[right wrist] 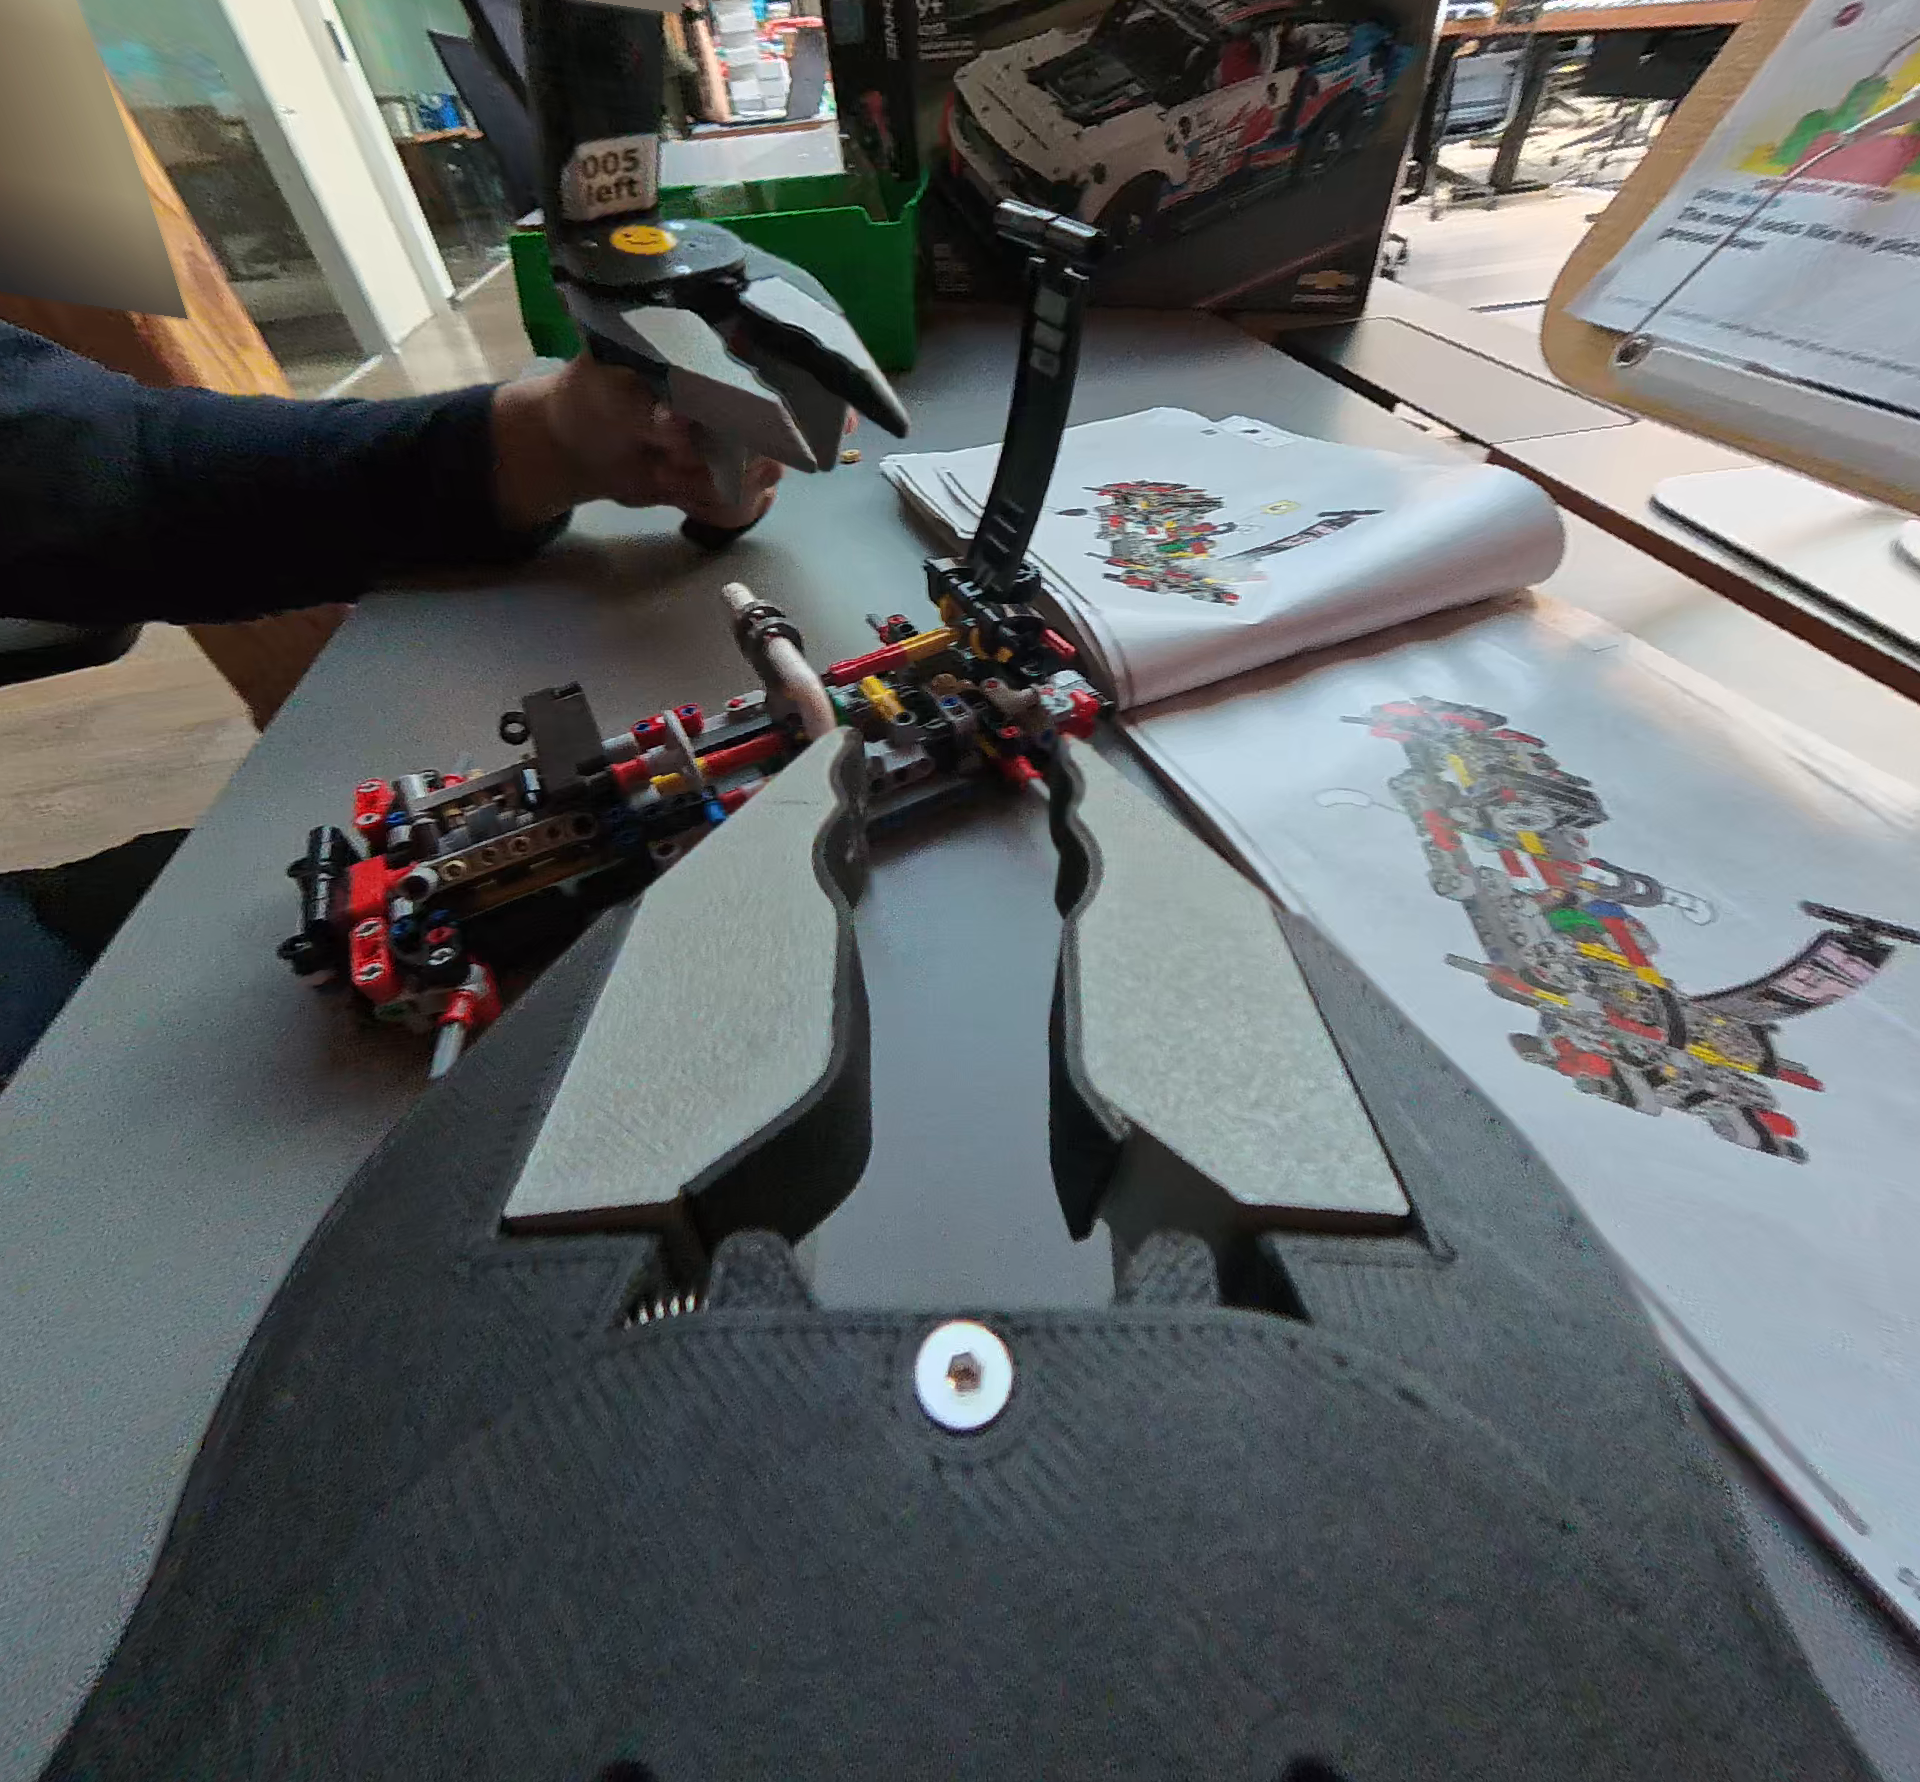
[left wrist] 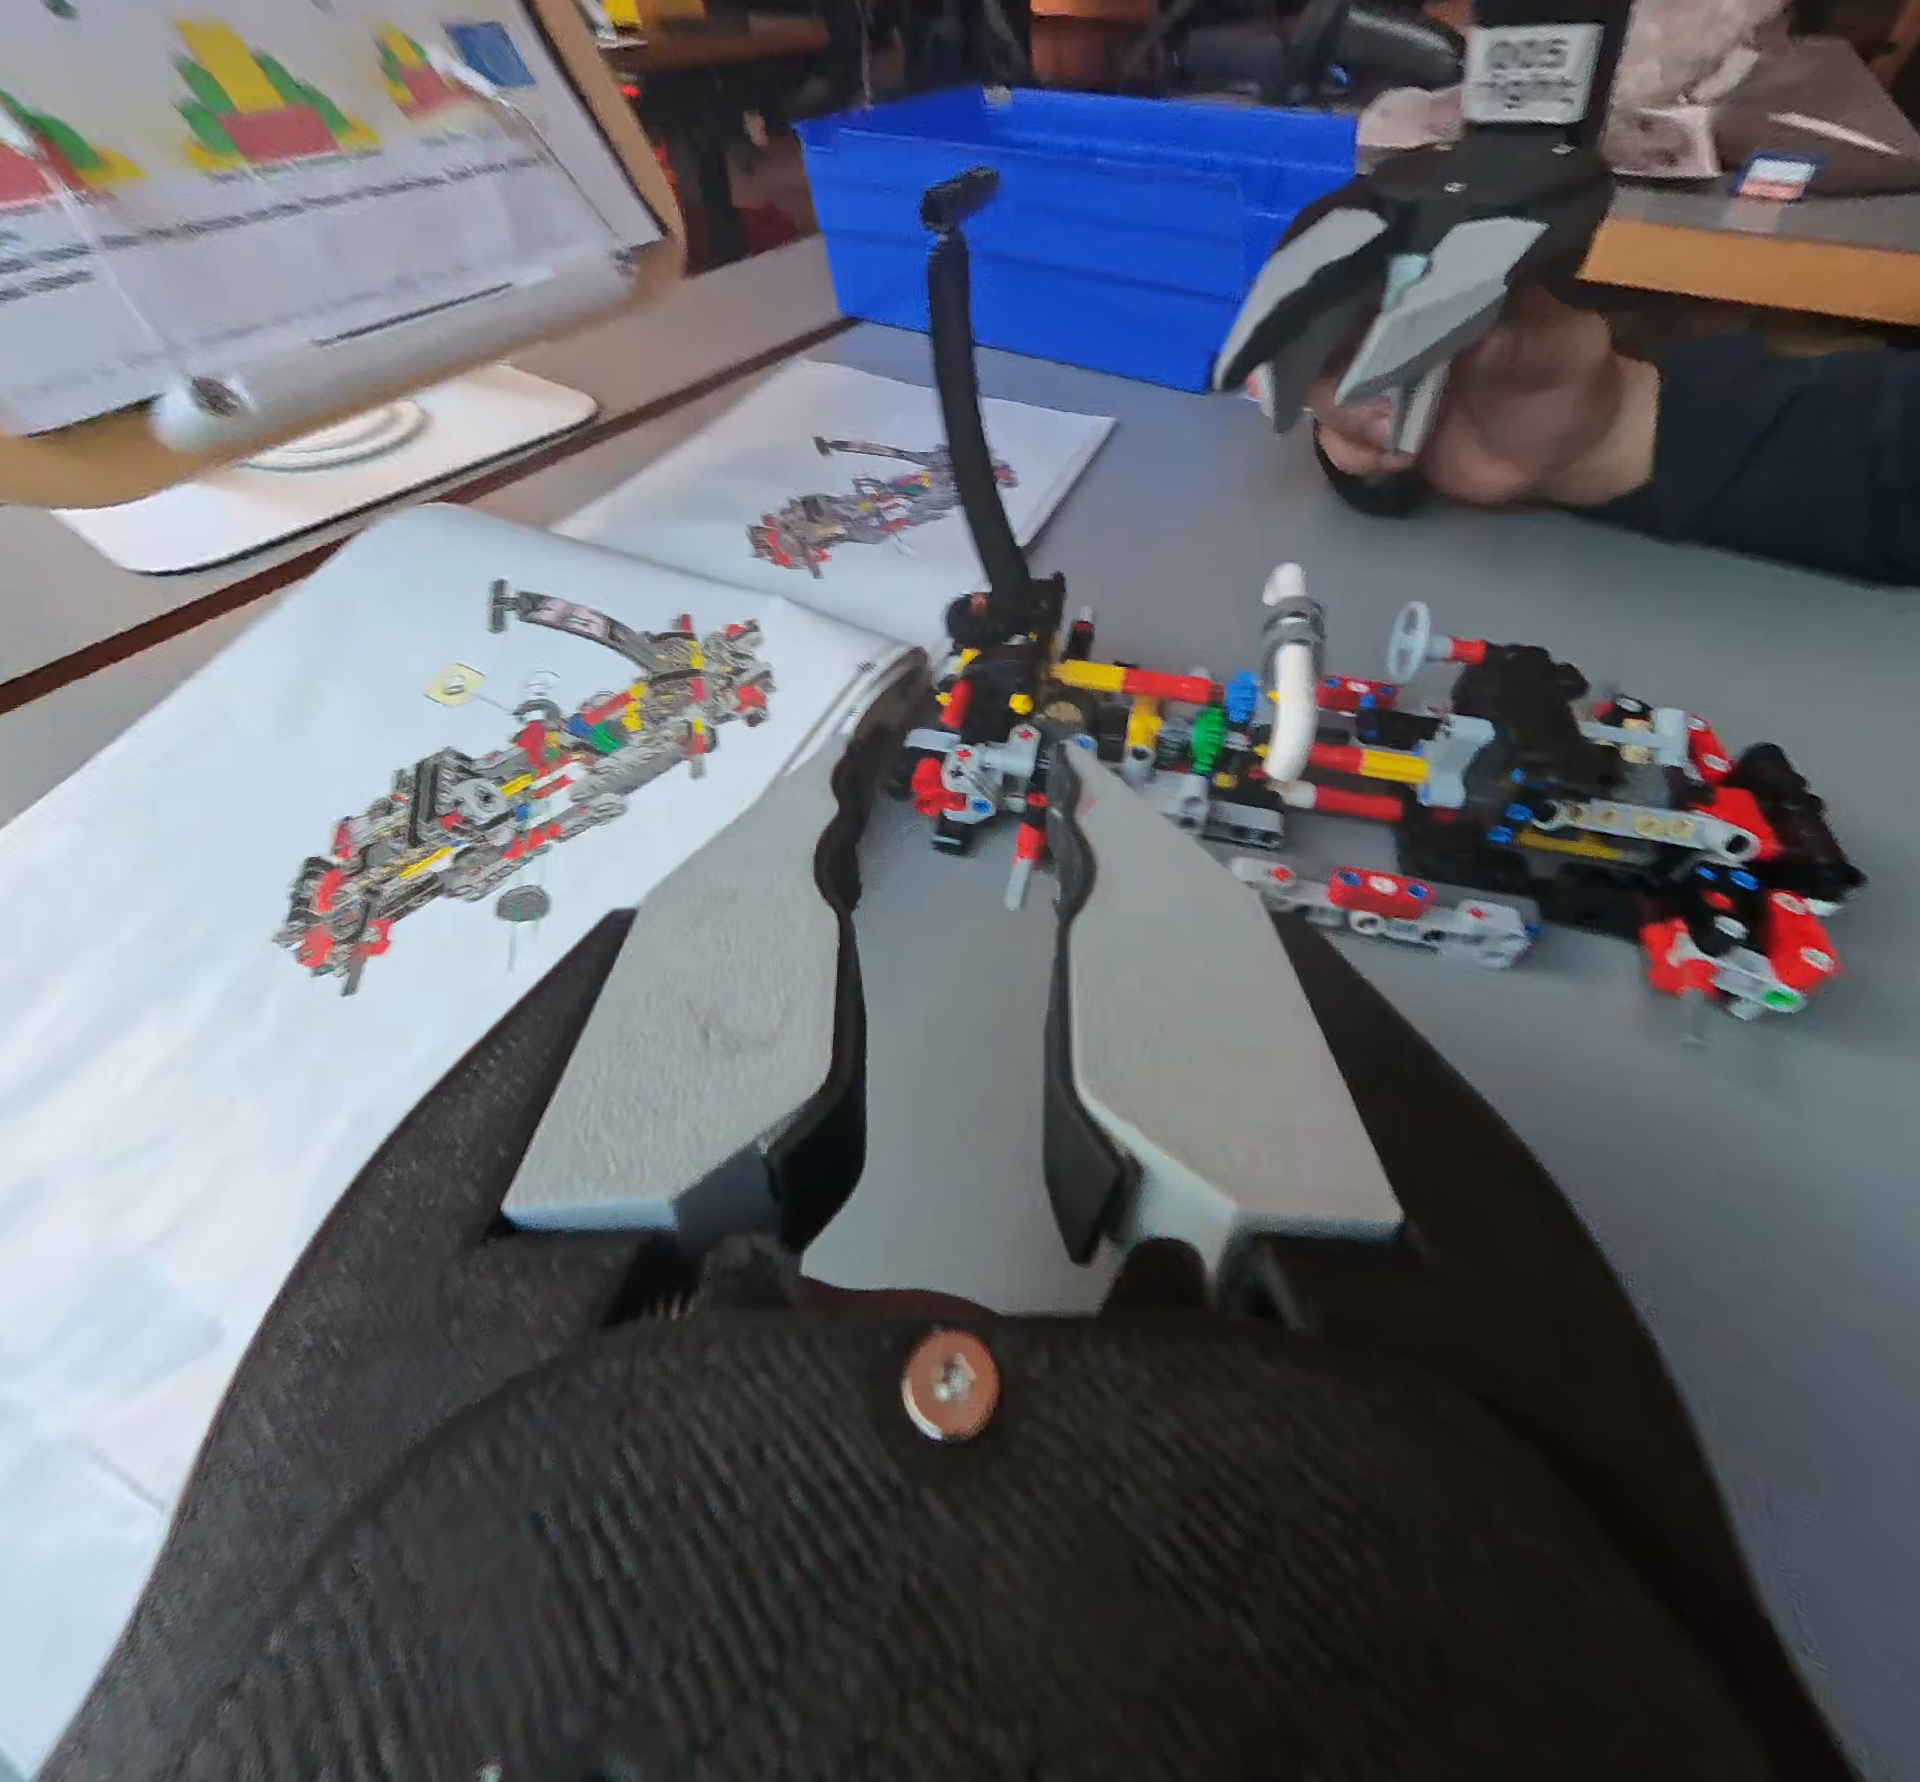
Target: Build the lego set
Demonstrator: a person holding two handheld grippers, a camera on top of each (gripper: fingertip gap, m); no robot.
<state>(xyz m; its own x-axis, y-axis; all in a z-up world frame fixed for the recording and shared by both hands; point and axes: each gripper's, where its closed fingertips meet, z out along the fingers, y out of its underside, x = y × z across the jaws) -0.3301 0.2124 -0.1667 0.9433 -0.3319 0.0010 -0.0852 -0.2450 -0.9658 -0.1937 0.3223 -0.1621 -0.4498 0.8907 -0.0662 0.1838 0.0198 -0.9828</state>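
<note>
Grey-fingered left gripper and right gripper part-open, seemingly empty, flanking brick chassis tail.

opposing low wrist views, shared brick chassis

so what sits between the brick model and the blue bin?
Bare grey tabletop between the brick model and blue bin, in the left wrist view.
</note>
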